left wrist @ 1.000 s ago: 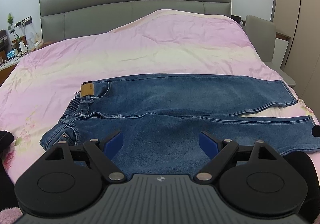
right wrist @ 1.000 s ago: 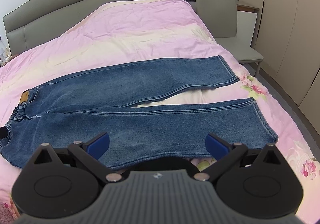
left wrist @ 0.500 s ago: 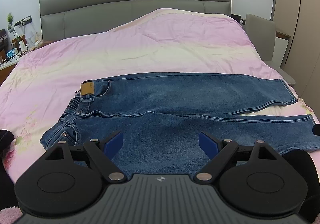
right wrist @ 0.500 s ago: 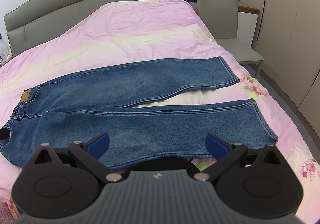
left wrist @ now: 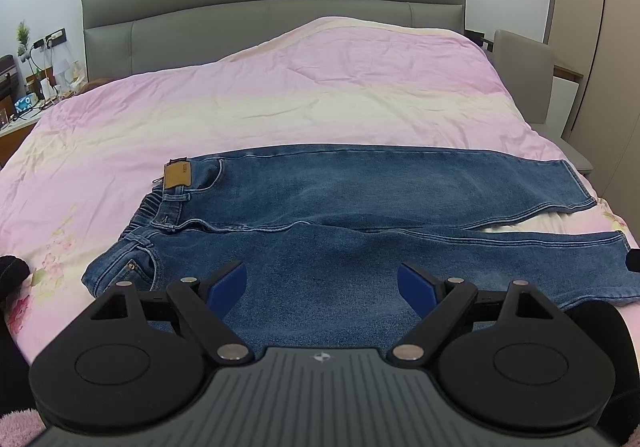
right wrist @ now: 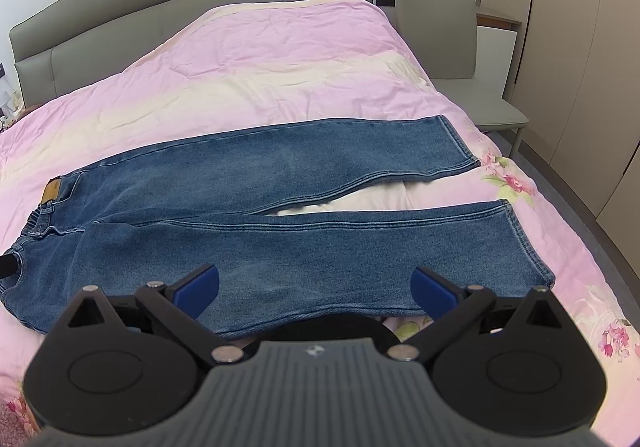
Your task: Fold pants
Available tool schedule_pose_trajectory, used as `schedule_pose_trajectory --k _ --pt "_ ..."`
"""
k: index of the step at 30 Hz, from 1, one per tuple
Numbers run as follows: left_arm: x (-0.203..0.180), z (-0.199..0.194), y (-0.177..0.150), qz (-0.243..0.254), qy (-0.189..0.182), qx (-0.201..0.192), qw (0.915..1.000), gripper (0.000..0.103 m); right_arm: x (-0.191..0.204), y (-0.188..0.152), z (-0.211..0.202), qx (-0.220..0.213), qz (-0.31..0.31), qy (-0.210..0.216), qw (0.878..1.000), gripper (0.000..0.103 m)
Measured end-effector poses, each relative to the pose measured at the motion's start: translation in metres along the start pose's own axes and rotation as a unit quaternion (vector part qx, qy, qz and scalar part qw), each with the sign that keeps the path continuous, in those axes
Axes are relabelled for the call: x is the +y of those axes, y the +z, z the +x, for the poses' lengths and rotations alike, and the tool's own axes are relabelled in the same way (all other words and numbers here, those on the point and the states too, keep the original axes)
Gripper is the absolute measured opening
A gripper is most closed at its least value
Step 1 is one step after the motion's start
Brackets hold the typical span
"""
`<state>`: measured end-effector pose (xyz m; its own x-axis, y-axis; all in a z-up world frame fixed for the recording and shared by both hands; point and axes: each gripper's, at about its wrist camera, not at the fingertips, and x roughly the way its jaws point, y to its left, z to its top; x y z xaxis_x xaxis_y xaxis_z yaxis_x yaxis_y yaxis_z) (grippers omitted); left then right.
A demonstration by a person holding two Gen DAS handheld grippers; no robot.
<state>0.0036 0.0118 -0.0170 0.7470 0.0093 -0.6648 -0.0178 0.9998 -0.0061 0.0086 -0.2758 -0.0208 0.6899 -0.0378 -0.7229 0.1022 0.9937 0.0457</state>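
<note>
Jeans [left wrist: 360,203] lie flat, unfolded, across pink bedspread [left wrist: 320,95]; waist at left, 2 legs run right, splitting near hems. No containers in view. Left gripper [left wrist: 322,283] jaws wide, empty, above thigh of near leg close to waist. Right gripper [right wrist: 314,287] jaws wide, empty, above lower part of near leg. Left view alone shows nightstand [left wrist: 24,103] with small items; right view alone shows both hems fully, plus grey chair [right wrist: 460,47] beside bed.
</note>
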Motion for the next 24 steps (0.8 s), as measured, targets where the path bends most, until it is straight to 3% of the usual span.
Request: schedule_pose_trajectory --k 24 --pt "0.0084 0.0018 0.0001 0.007 0.004 0.007 0.9999 0.1 0.0043 0.0021 -0.0009 -0.004 -0.017 0.0 1.0 0.098"
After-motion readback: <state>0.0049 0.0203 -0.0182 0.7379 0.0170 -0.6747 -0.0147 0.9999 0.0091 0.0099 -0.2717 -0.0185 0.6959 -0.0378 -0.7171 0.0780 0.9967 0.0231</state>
